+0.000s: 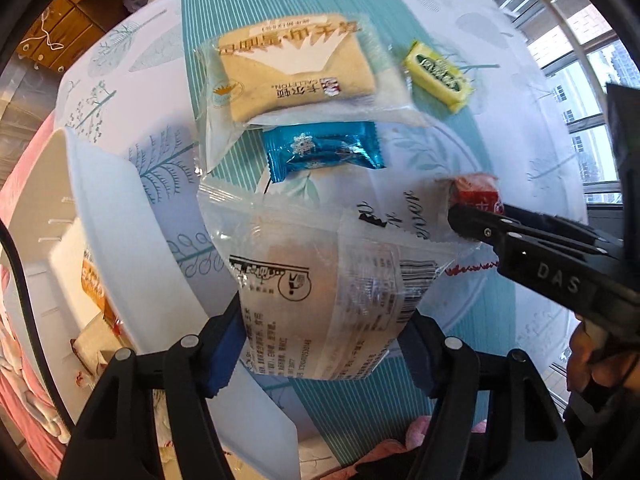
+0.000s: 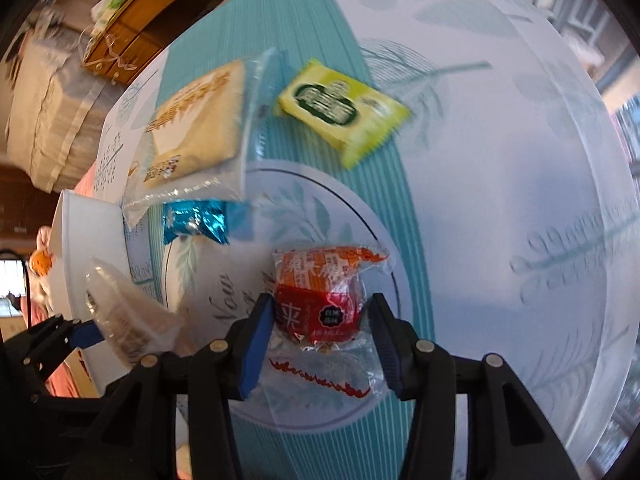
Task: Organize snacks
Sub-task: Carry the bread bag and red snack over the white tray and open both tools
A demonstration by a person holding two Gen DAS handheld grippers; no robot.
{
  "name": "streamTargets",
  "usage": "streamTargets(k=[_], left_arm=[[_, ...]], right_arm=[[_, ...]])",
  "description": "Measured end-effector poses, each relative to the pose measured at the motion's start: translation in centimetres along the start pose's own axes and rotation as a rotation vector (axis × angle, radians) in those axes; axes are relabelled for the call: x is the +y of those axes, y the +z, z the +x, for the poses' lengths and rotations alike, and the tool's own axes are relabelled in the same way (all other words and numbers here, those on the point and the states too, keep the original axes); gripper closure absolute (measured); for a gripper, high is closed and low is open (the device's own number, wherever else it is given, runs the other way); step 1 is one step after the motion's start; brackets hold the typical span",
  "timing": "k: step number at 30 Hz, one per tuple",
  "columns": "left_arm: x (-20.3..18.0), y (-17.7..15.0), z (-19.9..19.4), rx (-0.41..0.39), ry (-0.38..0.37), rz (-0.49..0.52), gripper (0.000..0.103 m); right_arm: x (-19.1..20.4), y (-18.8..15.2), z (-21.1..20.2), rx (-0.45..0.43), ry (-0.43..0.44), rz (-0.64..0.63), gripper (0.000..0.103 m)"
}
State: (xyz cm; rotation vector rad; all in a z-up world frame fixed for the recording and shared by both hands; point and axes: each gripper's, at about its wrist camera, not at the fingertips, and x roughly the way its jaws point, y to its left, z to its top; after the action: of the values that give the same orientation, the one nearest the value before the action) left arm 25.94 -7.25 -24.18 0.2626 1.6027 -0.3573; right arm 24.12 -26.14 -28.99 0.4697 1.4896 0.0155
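Note:
My left gripper (image 1: 320, 344) is shut on a clear-wrapped pastry packet (image 1: 320, 280) and holds it above the table; it also shows at the left of the right wrist view (image 2: 128, 320). My right gripper (image 2: 320, 344) has its blue pads around a red snack packet (image 2: 320, 300); the left pad touches it, and a small gap shows at the right pad. In the left wrist view that gripper (image 1: 476, 216) reaches in from the right at the red packet (image 1: 476, 192). A beige bread packet (image 1: 296, 68), a blue candy (image 1: 324, 152) and a yellow packet (image 1: 438, 76) lie beyond.
A white bin (image 1: 120, 240) with snacks inside stands at the left, also seen in the right wrist view (image 2: 88, 232). The tablecloth (image 2: 500, 160) is white with teal stripes and leaf prints. Wooden furniture (image 2: 132, 32) is at the far left. A window (image 1: 580, 80) is at the right.

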Motion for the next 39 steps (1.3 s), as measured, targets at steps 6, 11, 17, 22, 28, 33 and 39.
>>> streamTargets(k=[6, 11, 17, 22, 28, 33, 39], left_arm=[[-1.1, -2.1, -2.9, -0.067, -0.036, 0.001, 0.036], [-0.8, -4.5, -6.3, -0.137, -0.078, 0.005, 0.036], [0.1, -8.0, -11.1, -0.225, -0.110, 0.003, 0.035], [1.7, -11.6, -14.3, -0.295, -0.132, -0.017, 0.035], [4.3, -15.5, -15.7, -0.350, -0.145, -0.060, 0.035], [7.3, -18.9, -16.1, -0.385, -0.158, -0.117, 0.035], [11.2, -21.7, -16.0, -0.419, -0.166, -0.206, 0.035]], right_arm=[[-1.1, -1.8, -1.8, -0.001, 0.026, 0.068, 0.054], [-0.8, -4.4, -4.1, -0.010, 0.052, 0.085, 0.054], [0.9, -7.3, -6.9, -0.023, 0.110, 0.099, 0.054], [3.4, -9.3, -8.7, -0.039, 0.168, 0.103, 0.054], [6.7, -11.7, -10.1, -0.059, 0.241, 0.095, 0.054], [9.1, -13.3, -10.5, -0.077, 0.274, 0.073, 0.054], [12.1, -15.0, -10.6, -0.099, 0.310, 0.035, 0.054]])
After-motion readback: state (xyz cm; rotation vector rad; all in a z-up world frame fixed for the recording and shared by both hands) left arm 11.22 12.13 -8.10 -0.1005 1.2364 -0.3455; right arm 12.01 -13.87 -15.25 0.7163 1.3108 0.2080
